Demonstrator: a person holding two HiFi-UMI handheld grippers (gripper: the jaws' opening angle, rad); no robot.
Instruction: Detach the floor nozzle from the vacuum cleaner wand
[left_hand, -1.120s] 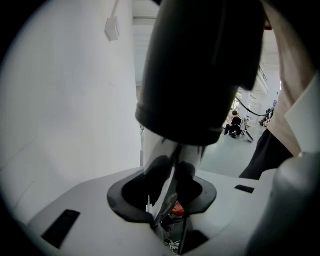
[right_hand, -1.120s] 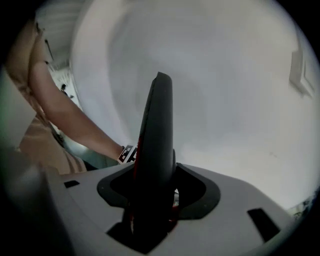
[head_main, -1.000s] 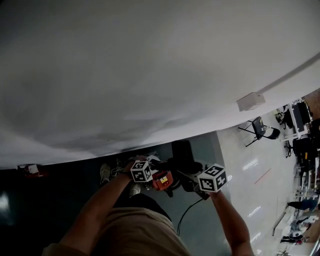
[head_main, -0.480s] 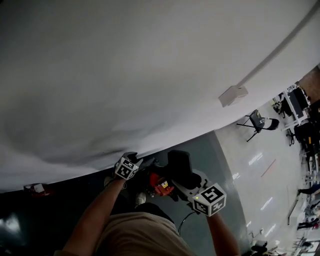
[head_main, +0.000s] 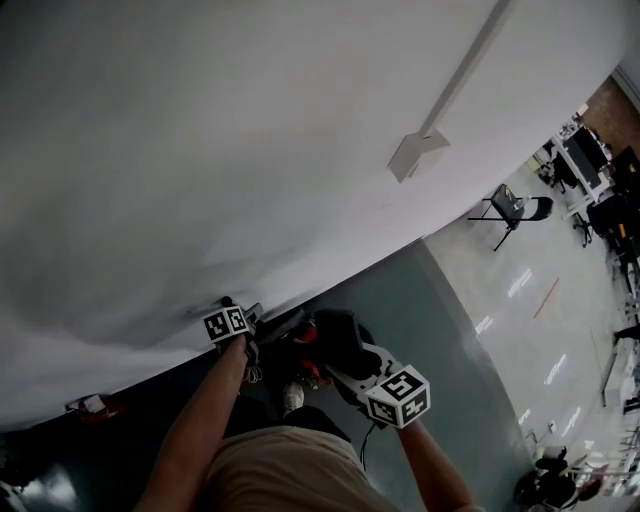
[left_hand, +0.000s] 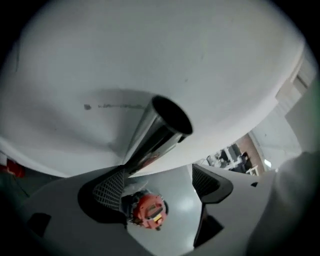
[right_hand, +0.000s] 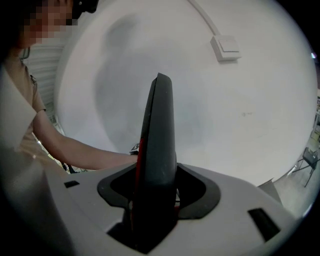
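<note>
Jaws of the left gripper (left_hand: 161, 182) have just been opening & now stand wide w/ nothing pinched: the metal wand (left_hand: 157, 132) runs up just beside one pad, its far end bare & hollow toward the white wall (left_hand: 150, 60), w/ the red vacuum body (left_hand: 147, 214) lower in the gap. The right gripper (right_hand: 157, 187) is clamped on a dark flat slab w/ a red edge, prob. the floor nozzle (right_hand: 159, 135). Detach step looks done, as the wand end is open; next move, imo, is to set the nozzle down clear of the wand & mind the wand, which the left jaws no longer pinch & which could tip.
</note>
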